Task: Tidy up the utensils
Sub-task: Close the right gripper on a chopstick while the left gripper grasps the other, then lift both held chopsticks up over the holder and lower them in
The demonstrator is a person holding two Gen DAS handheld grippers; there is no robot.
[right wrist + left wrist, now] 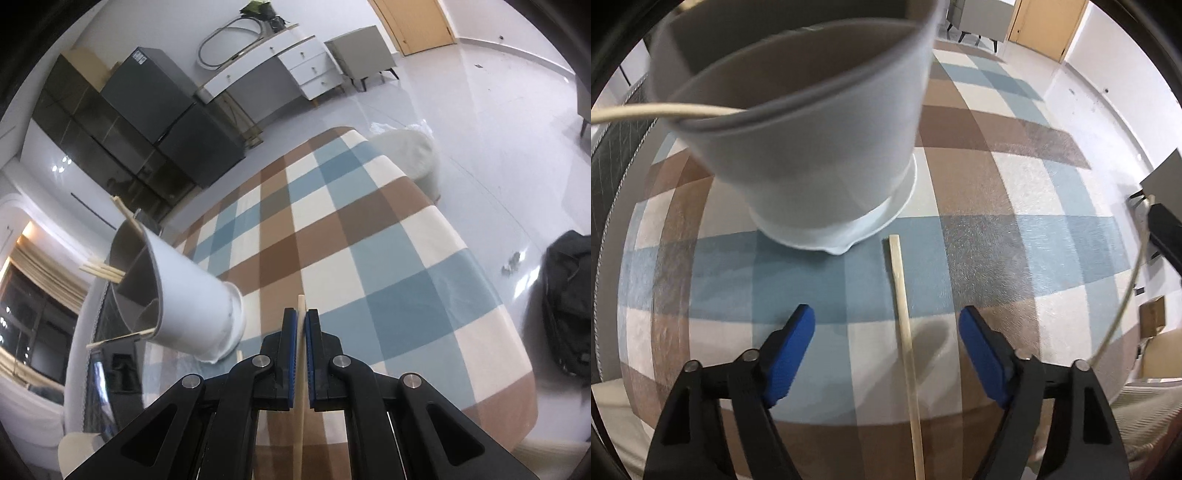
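The place was a home: a white dresser (291,62), dark cabinets (122,136), wooden door (417,26) and curtained window (40,295).

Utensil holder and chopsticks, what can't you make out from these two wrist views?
- Holder: top cut off by the left wrist view's upper edge, and blurred.
- Holder's contents: in the right wrist view its wall hides all but the chopstick ends.
- Chopstick on the tablecloth: lower end cut off by the bottom edge, left wrist view.
- Chopstick in the right hand-held gripper: its pads hide the middle.
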